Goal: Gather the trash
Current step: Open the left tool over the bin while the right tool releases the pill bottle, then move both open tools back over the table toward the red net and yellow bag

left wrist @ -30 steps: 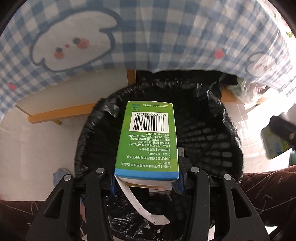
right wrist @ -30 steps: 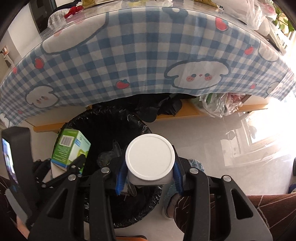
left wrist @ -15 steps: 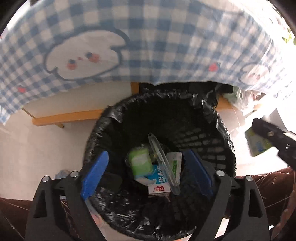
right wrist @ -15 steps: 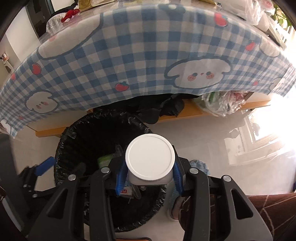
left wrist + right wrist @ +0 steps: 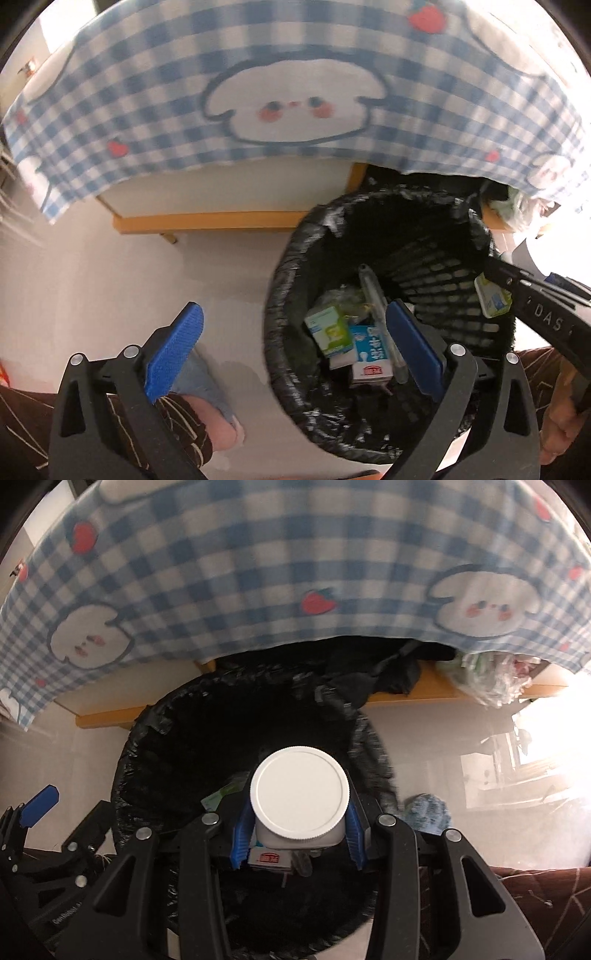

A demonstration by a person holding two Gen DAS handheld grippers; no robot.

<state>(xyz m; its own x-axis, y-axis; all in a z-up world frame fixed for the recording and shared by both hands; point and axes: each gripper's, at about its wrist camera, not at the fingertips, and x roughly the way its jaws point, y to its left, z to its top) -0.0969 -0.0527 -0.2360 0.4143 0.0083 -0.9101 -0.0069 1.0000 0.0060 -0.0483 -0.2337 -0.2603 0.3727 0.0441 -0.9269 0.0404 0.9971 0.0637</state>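
Note:
A black-lined trash bin (image 5: 295, 258) stands on the floor in front of the table; it also shows in the right wrist view (image 5: 155, 731). A green box (image 5: 328, 330), a blue-and-white carton (image 5: 371, 354) and a clear tube (image 5: 376, 306) lie in it. My left gripper (image 5: 291, 350) is open and empty, left of and over the bin's near rim. My right gripper (image 5: 295, 834) is shut on a white-lidded jar (image 5: 299, 797) held over the bin's opening. The right gripper's body (image 5: 546, 321) shows at the bin's right rim.
A blue checked tablecloth (image 5: 288, 92) with bunny faces hangs over the table behind the bin. A wooden rail (image 5: 207, 223) runs under it. A plastic bag (image 5: 491, 679) lies at the right. My slippered feet (image 5: 210, 384) and legs are near the bin.
The left gripper opened and dropped the green box into the bin, then shifted left. The right gripper moved the jar left, over the bin's opening.

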